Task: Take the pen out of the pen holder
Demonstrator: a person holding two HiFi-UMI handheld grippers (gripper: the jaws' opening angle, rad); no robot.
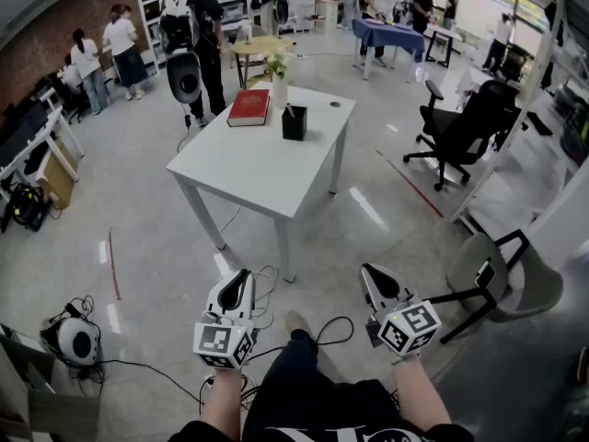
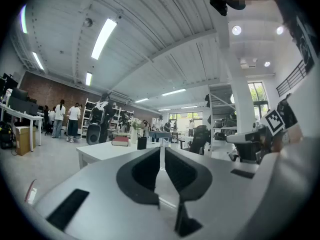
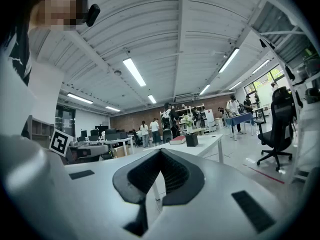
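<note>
Black, square-sided pen holder (image 1: 294, 123), upright toward the far side of the white tabletop (image 1: 253, 173), just beside a red book (image 1: 249, 107) and a white vase (image 1: 279, 90). Thin pen (image 1: 290, 110) slanting out of its top, too small to tell colour or type. Inside of the holder hidden. Well apart from left gripper (image 1: 240, 282) and right gripper (image 1: 371, 277), both low over the floor. Both pairs of jaws clenched together on nothing. Only a small dark block in either gripper view.

Pen holder (image 1: 294, 122) sits on the worktop (image 1: 248, 168), book (image 1: 249, 107) to its left, vase (image 1: 279, 88) just behind, office chair (image 1: 465, 129) off right.
</note>
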